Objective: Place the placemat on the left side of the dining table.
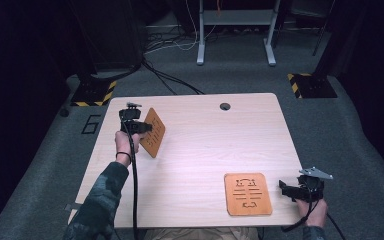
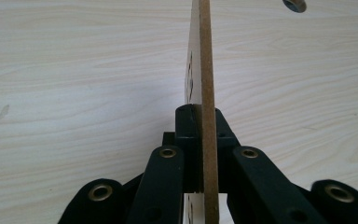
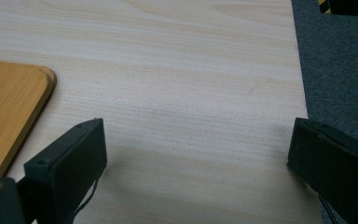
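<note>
Toward the upper left of the high view, the left hand-held gripper clamps an orange-brown board tilted up off the pale surface; at lower right, the right hand-held gripper sits just beside a second board lying flat. Left gripper view: the jaws pinch the board's thin edge. Right gripper view: the jaws stand wide apart over bare wood, holding nothing, the second board at left.

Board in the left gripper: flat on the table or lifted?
Lifted and tilted. The left gripper clamps the held board edge-on between its jaws, while the other board lies flat on the table.
</note>
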Tool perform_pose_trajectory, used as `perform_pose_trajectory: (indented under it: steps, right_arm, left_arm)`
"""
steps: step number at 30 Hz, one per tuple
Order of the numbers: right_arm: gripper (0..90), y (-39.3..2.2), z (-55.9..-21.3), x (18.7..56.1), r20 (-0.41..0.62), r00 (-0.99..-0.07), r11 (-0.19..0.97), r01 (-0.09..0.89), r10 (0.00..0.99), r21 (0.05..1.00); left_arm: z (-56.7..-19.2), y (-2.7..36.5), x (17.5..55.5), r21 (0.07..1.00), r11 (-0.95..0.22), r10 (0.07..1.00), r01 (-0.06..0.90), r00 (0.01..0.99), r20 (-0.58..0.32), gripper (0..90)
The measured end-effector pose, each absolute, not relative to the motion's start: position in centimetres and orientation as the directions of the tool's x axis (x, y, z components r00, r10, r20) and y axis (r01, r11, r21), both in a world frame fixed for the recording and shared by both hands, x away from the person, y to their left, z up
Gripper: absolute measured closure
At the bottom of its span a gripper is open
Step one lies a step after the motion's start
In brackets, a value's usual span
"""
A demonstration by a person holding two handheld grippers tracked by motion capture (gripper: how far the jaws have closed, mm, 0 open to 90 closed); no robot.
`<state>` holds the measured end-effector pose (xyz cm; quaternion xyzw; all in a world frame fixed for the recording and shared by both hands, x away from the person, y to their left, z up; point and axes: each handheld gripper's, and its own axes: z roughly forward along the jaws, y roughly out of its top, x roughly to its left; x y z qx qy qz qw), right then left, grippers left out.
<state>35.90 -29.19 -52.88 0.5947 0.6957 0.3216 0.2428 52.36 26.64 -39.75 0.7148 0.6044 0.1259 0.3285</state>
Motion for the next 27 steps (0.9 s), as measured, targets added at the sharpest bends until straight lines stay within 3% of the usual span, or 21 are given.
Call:
perform_pose_trajectory:
  steps: [27]
  right_arm:
    - [3.6,-29.1,-52.9,35.9,0.038,-0.171,0.089,0.673,0.984,0.734]
  left_arm:
    - [-41.3,29.9,53.2,0.565,0.028,0.971,0.825,0.111,-0.211,86.1]
